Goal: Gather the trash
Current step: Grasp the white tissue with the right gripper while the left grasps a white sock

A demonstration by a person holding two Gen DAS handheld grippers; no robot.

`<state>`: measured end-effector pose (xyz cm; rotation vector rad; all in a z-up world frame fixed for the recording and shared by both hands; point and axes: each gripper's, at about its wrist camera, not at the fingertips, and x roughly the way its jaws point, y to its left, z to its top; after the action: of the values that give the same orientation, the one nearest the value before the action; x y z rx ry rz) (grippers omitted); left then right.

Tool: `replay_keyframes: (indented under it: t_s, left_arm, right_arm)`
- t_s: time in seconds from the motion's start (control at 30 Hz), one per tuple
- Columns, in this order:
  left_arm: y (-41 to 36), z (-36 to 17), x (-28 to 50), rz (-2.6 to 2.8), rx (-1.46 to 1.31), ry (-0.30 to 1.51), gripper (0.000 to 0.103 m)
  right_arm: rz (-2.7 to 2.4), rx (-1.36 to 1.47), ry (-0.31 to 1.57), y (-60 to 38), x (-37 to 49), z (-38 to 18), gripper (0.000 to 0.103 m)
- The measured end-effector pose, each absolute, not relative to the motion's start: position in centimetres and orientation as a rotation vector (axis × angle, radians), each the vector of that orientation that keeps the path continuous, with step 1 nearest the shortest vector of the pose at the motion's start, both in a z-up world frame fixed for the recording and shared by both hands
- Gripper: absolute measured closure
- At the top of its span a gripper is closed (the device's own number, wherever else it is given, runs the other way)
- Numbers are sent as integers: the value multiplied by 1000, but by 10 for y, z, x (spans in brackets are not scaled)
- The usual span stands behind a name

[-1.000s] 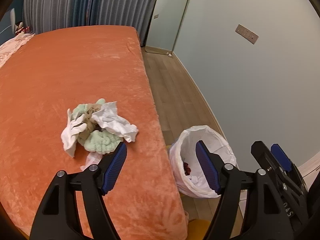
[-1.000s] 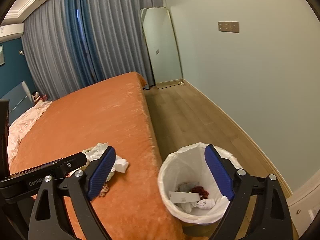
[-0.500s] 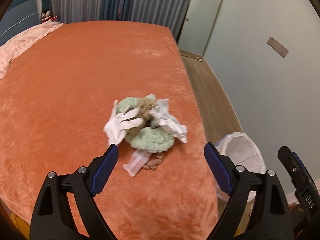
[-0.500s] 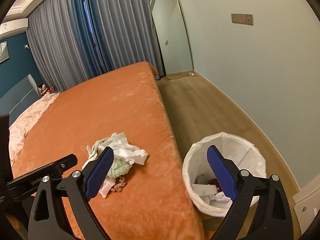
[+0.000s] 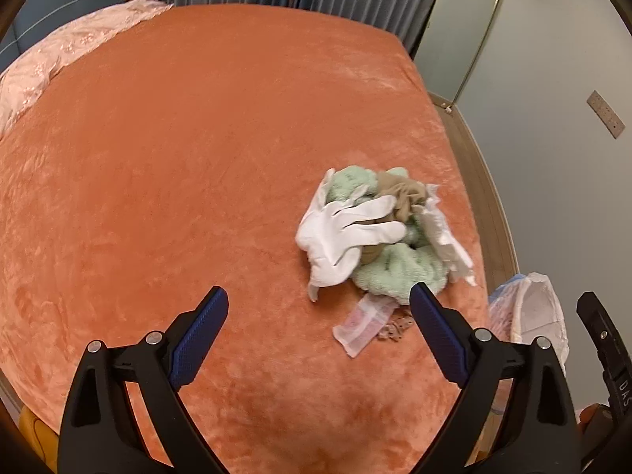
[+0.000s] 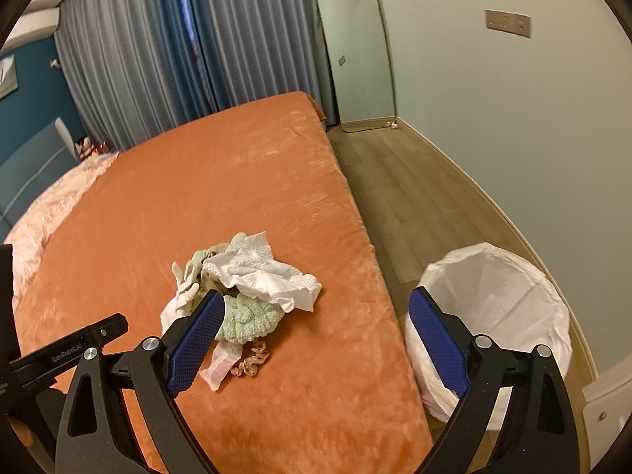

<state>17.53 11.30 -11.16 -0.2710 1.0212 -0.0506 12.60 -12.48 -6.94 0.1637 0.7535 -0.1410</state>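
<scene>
On the orange bed (image 5: 197, 158) near its right edge lay one trash pile (image 5: 379, 233): one white glove (image 5: 343, 233), one green fluffy cloth (image 5: 399, 268), one brown scrap (image 5: 403, 197), one crumpled tissue (image 6: 264, 272), one clear wrapper (image 5: 363, 324) and one small beige curl (image 6: 249, 363). One white-lined bin (image 6: 497, 296) stood on the wood floor (image 6: 399, 181) beside the bed. Left gripper (image 5: 320, 335) had just been opening; jaws wide, nothing between, short of the pile. Right gripper (image 6: 316, 335) jaws wide, empty. Room: grey curtains (image 6: 158, 59), one leaning mirror (image 6: 355, 51), pale wall.
</scene>
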Motion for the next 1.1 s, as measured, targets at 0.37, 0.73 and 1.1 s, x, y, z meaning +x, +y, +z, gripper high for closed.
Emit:
replay_keyframes:
  t_s: [0.37, 0.73, 1.1]
  left_arm:
    - [121, -155, 233, -14, -350, 1130, 14]
    - [109, -192, 271, -117, -458, 1217, 41]
    - [118, -195, 263, -167, -457, 1235, 88]
  right_arm:
    - [-62, 77, 836, -84, 196, -123, 13]
    - [1, 108, 968, -76, 252, -170, 15]
    - [51, 236, 1066, -89, 255, -187, 81]
